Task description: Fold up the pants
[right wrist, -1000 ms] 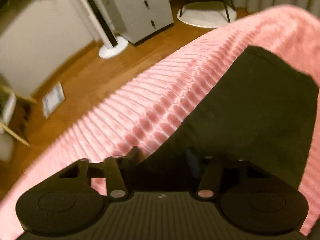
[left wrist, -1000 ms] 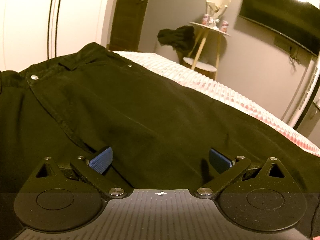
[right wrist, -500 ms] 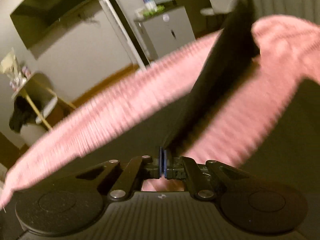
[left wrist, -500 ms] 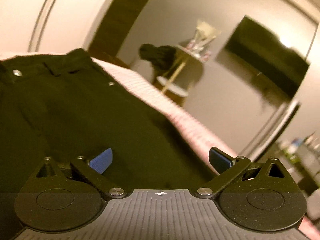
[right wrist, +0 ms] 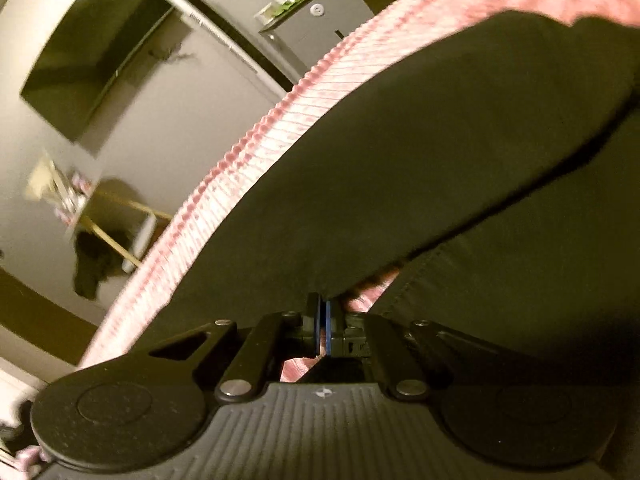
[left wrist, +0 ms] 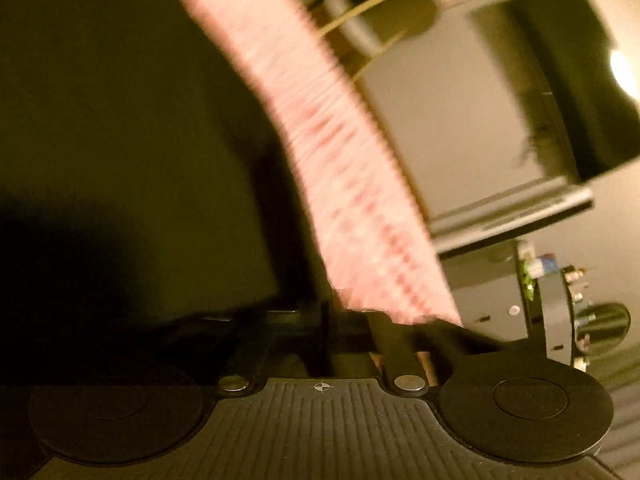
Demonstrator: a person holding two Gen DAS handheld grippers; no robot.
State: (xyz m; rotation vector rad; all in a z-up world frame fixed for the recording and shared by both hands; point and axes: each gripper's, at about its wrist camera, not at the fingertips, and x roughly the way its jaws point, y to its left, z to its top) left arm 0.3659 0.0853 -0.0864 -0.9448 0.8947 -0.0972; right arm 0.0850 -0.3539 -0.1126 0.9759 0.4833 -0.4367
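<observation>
The black pants [left wrist: 120,140] fill the left of the blurred left wrist view, lying on the pink ribbed bedcover [left wrist: 340,168]. My left gripper [left wrist: 324,320] has its fingers drawn together at the pants' edge, with dark cloth between them. In the right wrist view my right gripper [right wrist: 322,316] is shut on a fold of the pants [right wrist: 420,152], with the blue pads [right wrist: 328,322] pressed together. The held leg is lifted and drapes over the other layer of the pants.
The pink bedcover's edge [right wrist: 240,160] runs diagonally. Beyond it are a wall-mounted TV [right wrist: 92,64], a grey cabinet [right wrist: 320,28] and a small wooden side table [right wrist: 116,216] with dark clothing hanging off it. The TV [left wrist: 560,80] also shows in the left wrist view.
My left gripper went from open above the pants to closed at their edge and rolled sharply. My right gripper closed on the pant leg and lifted it over.
</observation>
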